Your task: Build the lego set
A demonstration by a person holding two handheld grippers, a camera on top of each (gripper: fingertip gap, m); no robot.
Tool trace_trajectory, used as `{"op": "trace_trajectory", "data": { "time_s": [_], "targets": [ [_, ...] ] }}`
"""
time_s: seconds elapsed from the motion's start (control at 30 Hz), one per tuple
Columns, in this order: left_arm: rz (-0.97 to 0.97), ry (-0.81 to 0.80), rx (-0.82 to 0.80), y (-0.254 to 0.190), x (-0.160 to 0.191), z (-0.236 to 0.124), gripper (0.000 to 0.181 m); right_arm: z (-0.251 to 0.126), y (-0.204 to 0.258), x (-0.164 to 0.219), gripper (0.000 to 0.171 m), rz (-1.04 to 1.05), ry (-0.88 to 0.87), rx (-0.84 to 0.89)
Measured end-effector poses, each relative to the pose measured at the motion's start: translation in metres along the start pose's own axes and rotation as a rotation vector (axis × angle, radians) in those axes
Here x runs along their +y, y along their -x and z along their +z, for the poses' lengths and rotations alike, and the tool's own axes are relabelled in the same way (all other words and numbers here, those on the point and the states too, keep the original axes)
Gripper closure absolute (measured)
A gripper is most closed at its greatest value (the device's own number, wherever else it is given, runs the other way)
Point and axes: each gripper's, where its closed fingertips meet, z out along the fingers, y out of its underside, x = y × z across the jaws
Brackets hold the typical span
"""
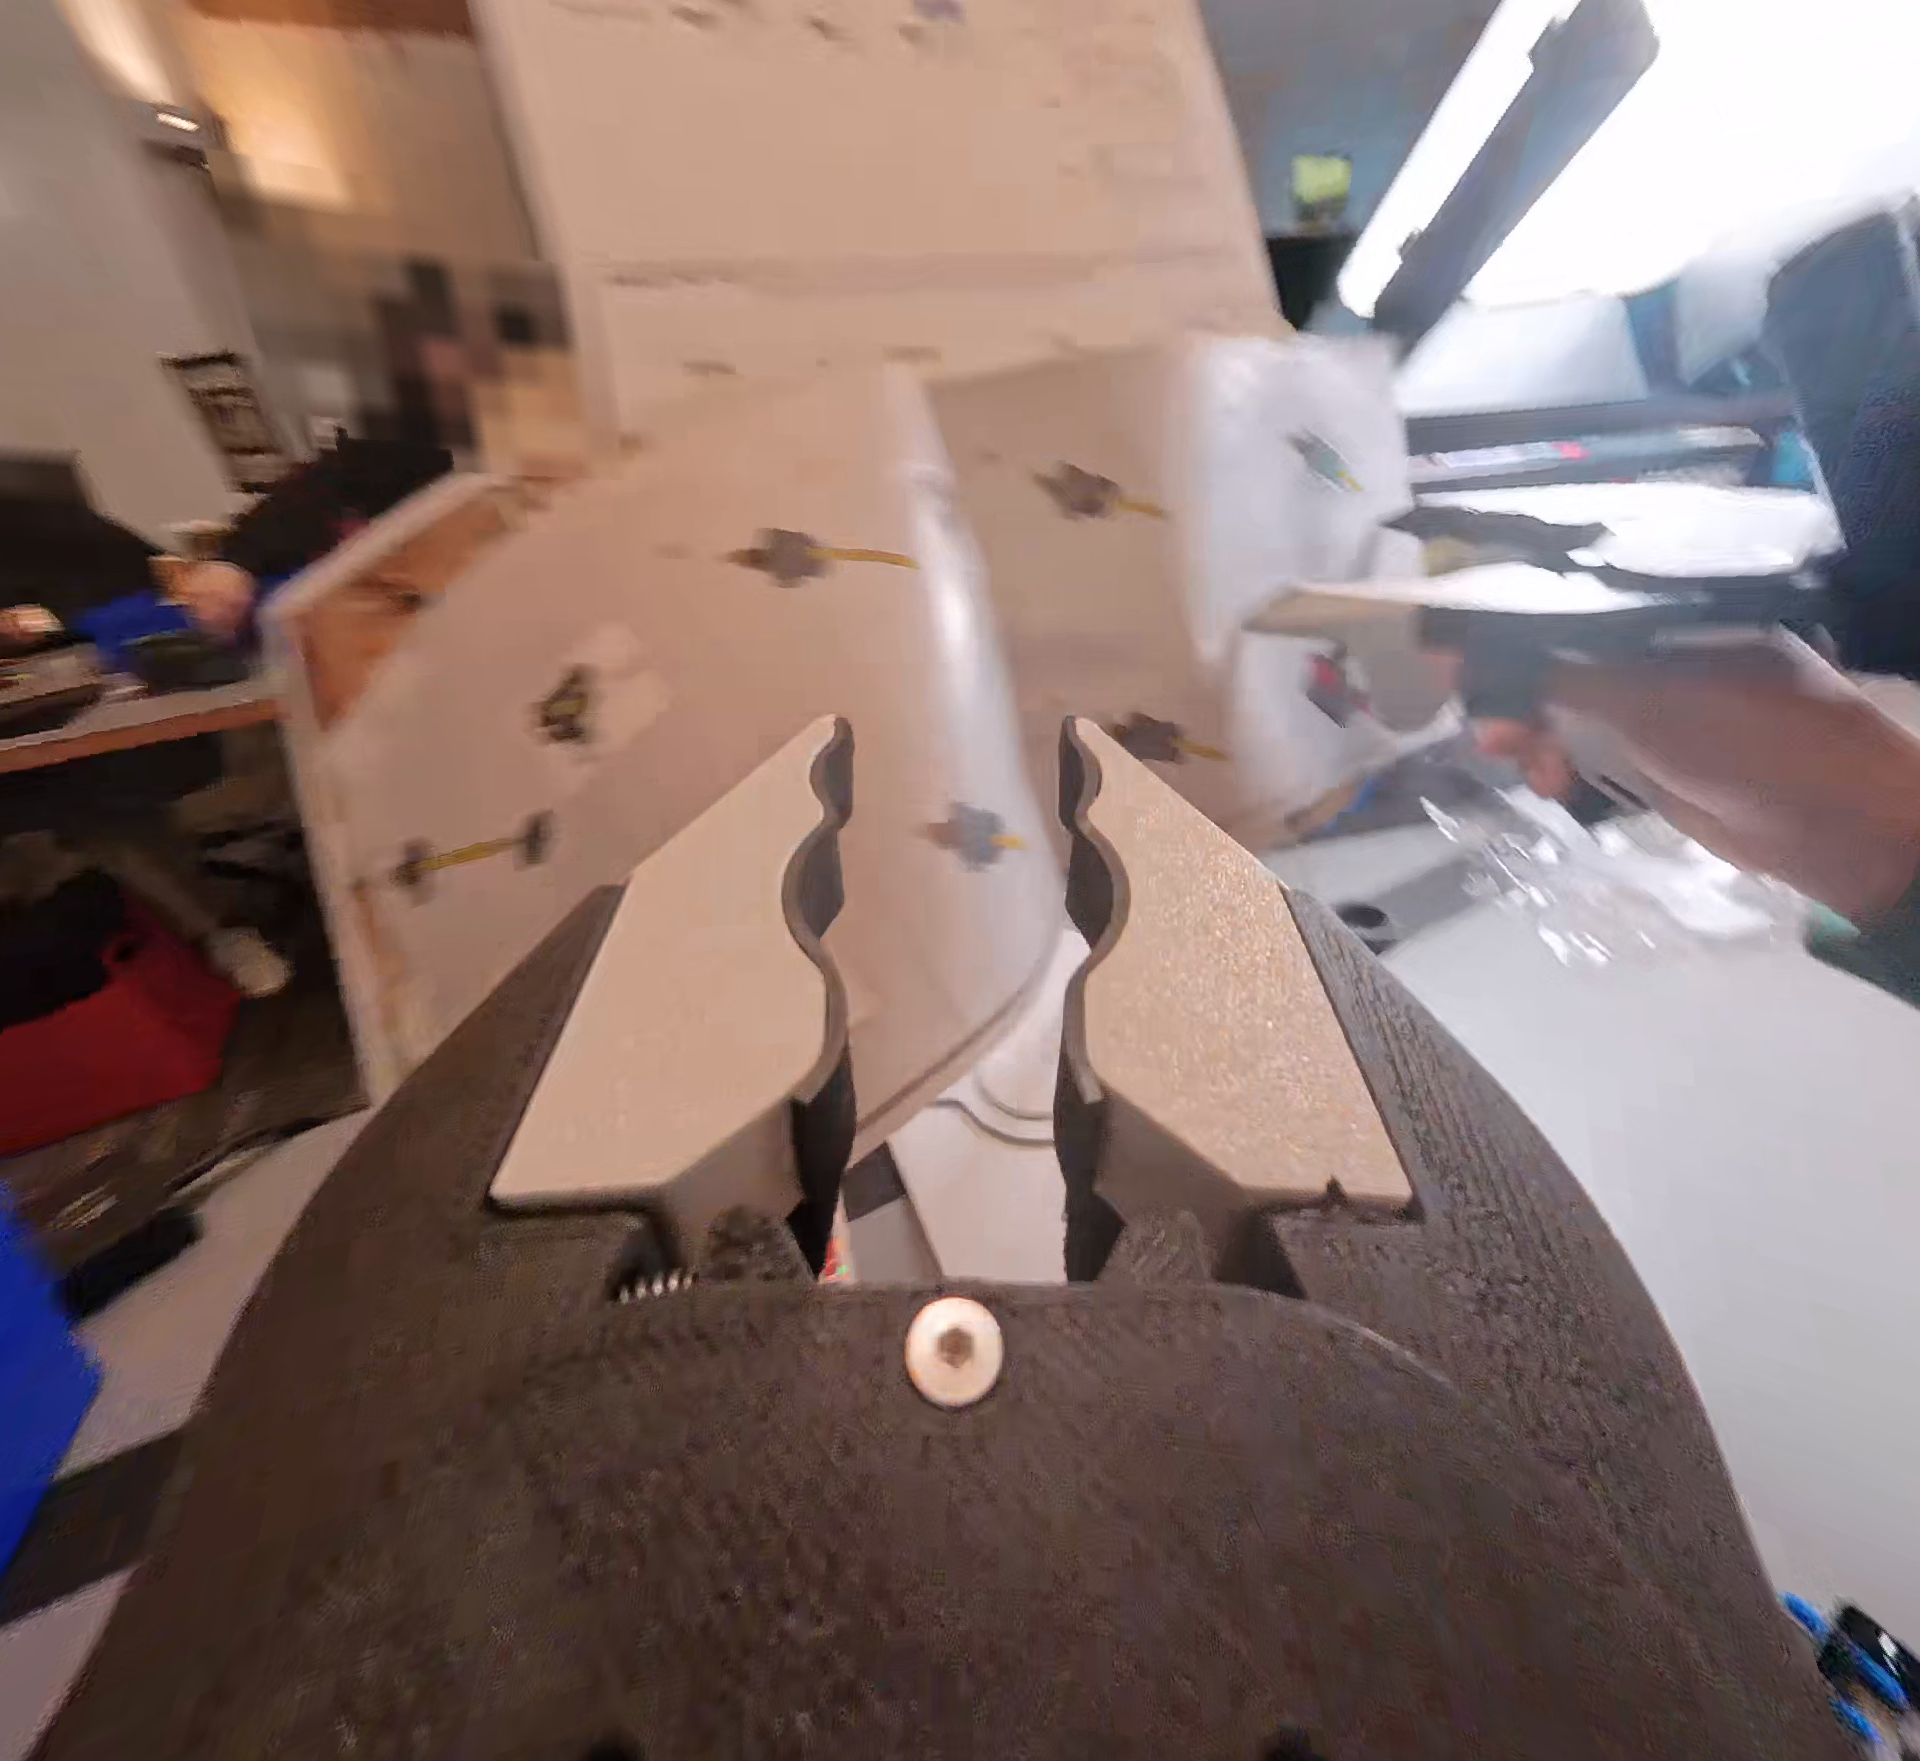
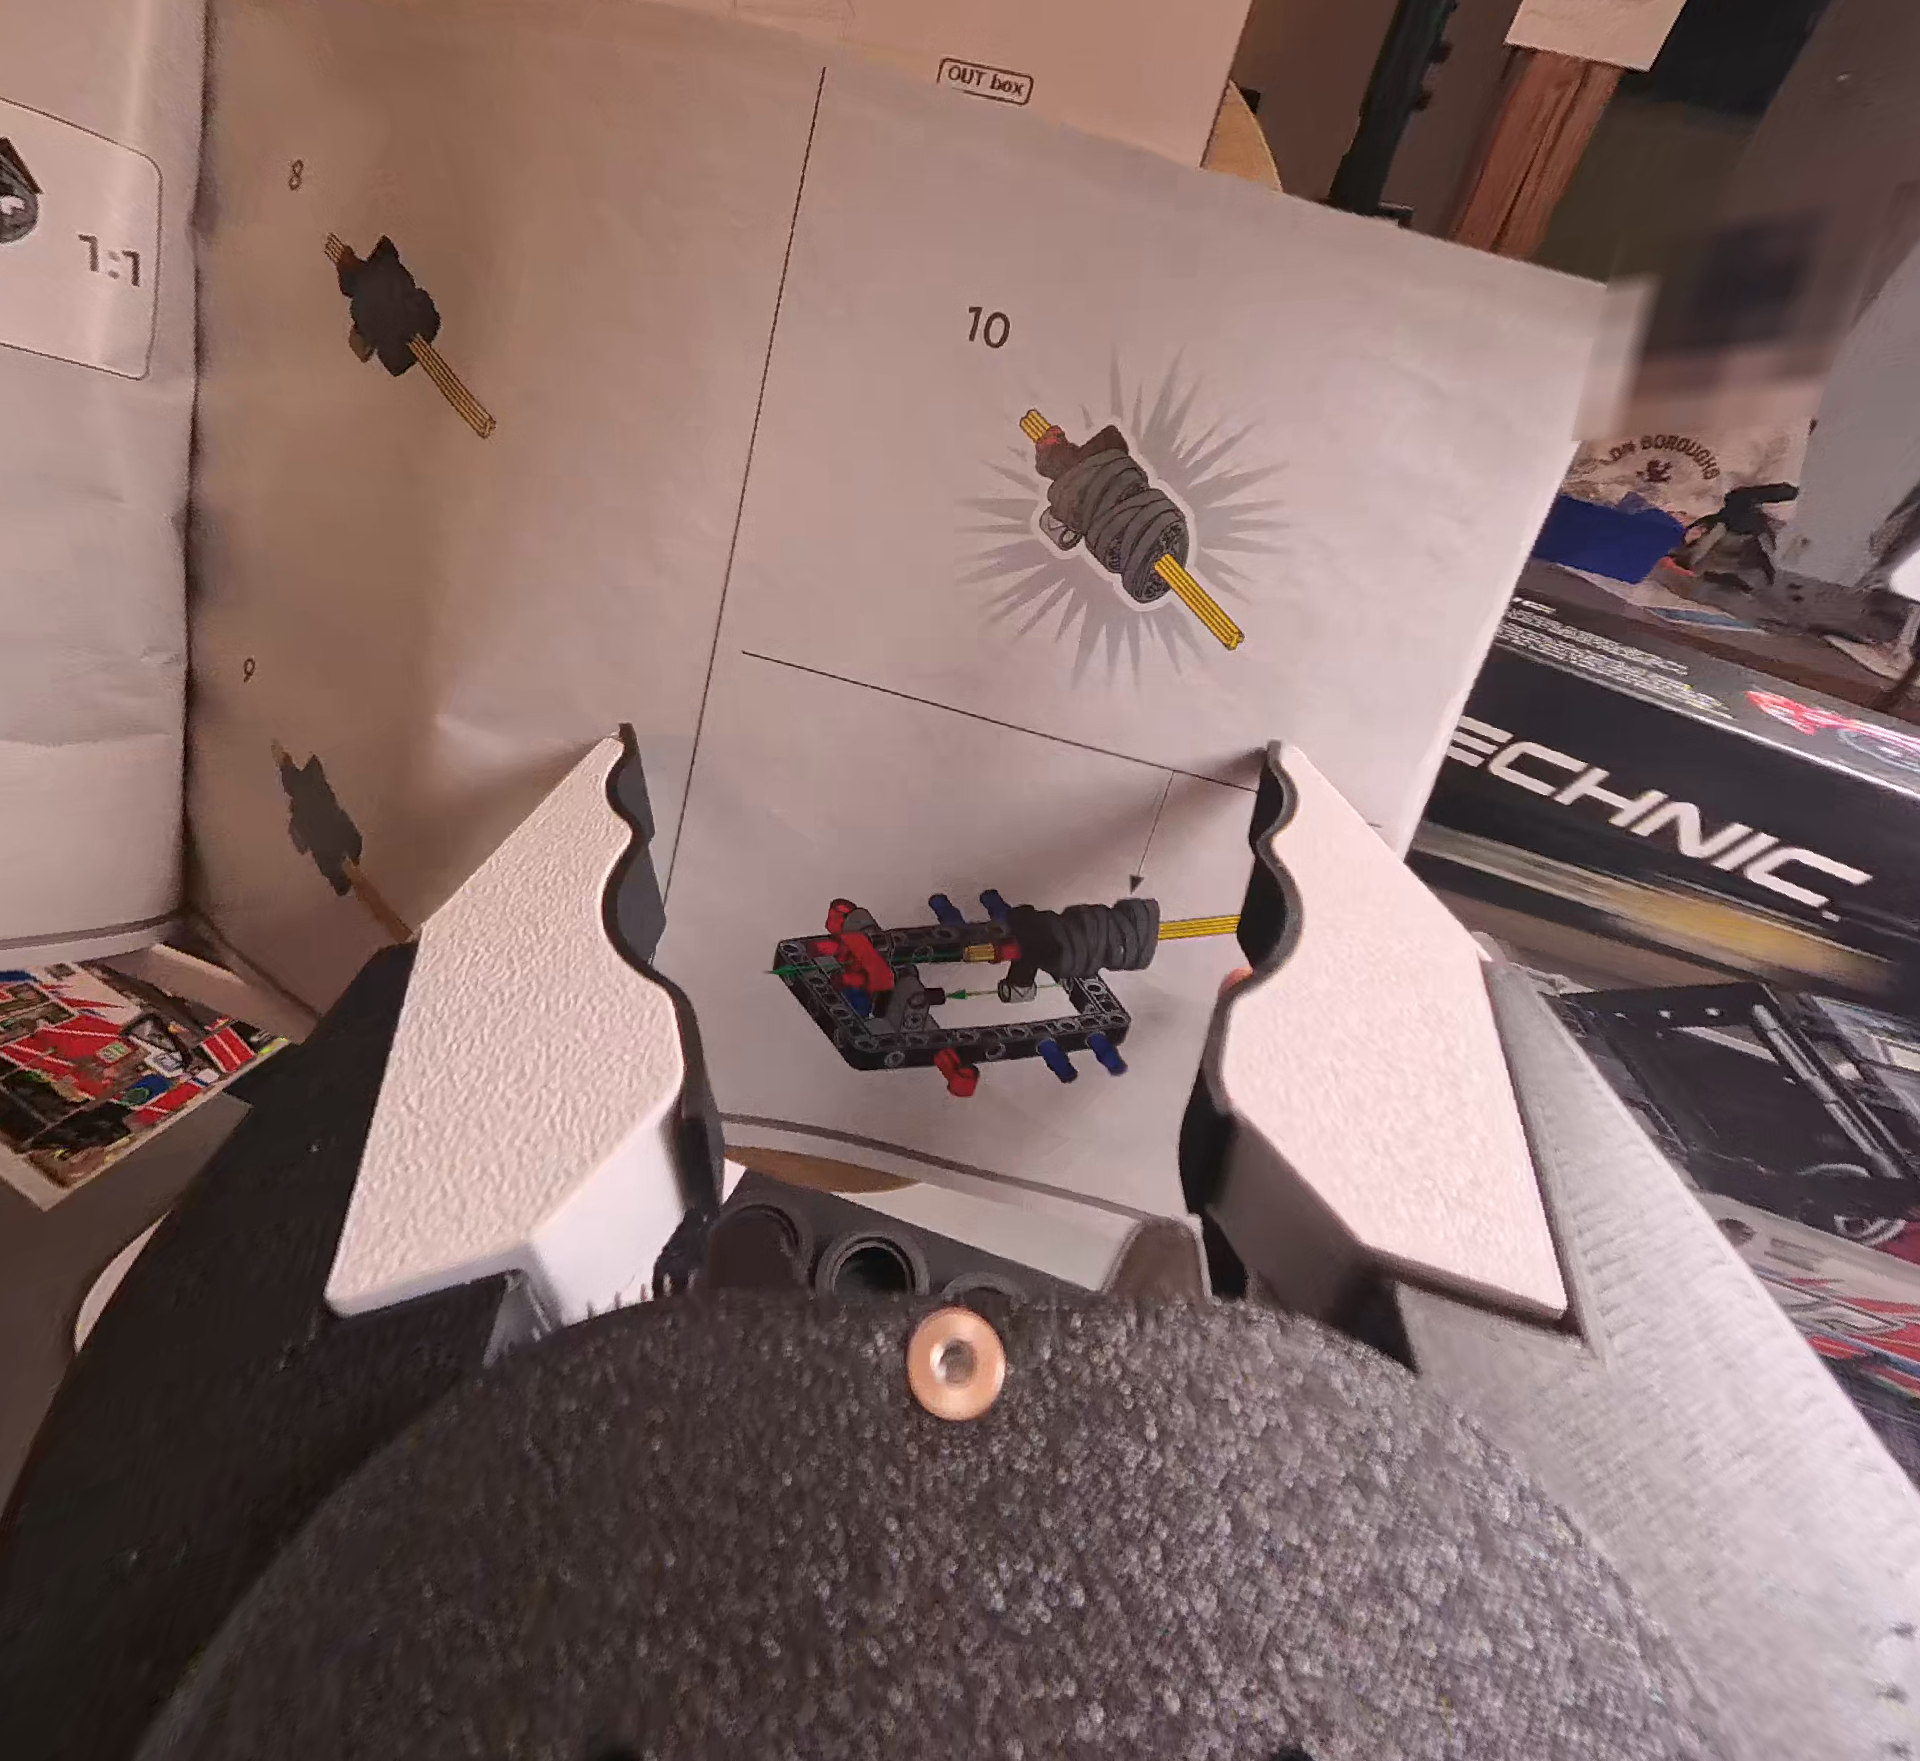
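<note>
Left gripper: the left gripper (image 1: pixel 956 745) had its pale fingers set a narrow way apart, with nothing between them. The whole left wrist view was smeared by motion blur.
Right gripper: the right gripper (image 2: pixel 945 755) had its fingers spread wide and held nothing.
Instruction booklet: the open instruction booklet (image 2: pixel 1039 485) stood upright just beyond the right gripper's fingertips, its printed build diagrams facing the camera. In the left wrist view its pages (image 1: pixel 727 724) curved in front of the left gripper.
Lego piece: a dark grey beam with round holes (image 2: pixel 862 1259) lay low between the bases of the right gripper's fingers; whether it touched them could not be told.
Lego box: a black set box (image 2: pixel 1662 838) lay at the booklet's right edge.
Sticker sheet: a red-patterned sheet (image 2: pixel 114 1067) lay below the booklet's left corner.
Person's hand: a hand (image 1: pixel 1745 755) showed at the right edge of the left wrist view, holding crinkled clear plastic (image 1: pixel 1600 880).
</note>
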Motion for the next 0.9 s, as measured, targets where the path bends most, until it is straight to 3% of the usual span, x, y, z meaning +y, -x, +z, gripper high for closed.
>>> {"op": "trace_trajectory", "data": {
  "time_s": [0.13,0.23,0.4,0.47,0.53,0.6,0.67,0.77,0.9],
  "targets": [
    [0.153,0.128,0.050,-0.032,0.025,0.046,0.145,0.000,0.005,-0.004,0.073,-0.005,0.010,0.021],
    [0.206,0.174,0.065,-0.043,0.033,0.065,0.145,-0.002,0.011,-0.008,0.112,-0.018,-0.006,0.021],
    [0.192,0.226,0.113,-0.058,0.035,0.084,0.141,-0.001,0.023,-0.008,0.144,-0.087,-0.004,-0.027],
    [0.197,0.255,0.084,-0.048,0.039,0.090,0.140,-0.003,0.009,-0.022,0.134,-0.125,-0.053,0.015],
    [0.209,0.269,0.042,-0.034,0.043,0.094,0.140,-0.003,-0.011,-0.042,0.110,-0.097,-0.101,0.023],
    [0.225,0.276,0.005,-0.019,0.046,0.095,0.139,0.001,-0.032,-0.055,0.085,-0.062,-0.092,0.017],
    [0.232,0.283,-0.020,-0.007,0.049,0.097,0.139,0.010,-0.038,-0.055,0.072,-0.049,-0.037,-0.039],
    [0.198,0.288,-0.038,0.007,0.055,0.097,0.137,0.017,-0.035,-0.050,0.067,-0.054,0.019,-0.098],
    [0.195,0.279,-0.042,0.011,0.058,0.097,0.136,0.016,-0.029,-0.049,0.076,-0.064,-0.002,-0.088]
  ]
}}
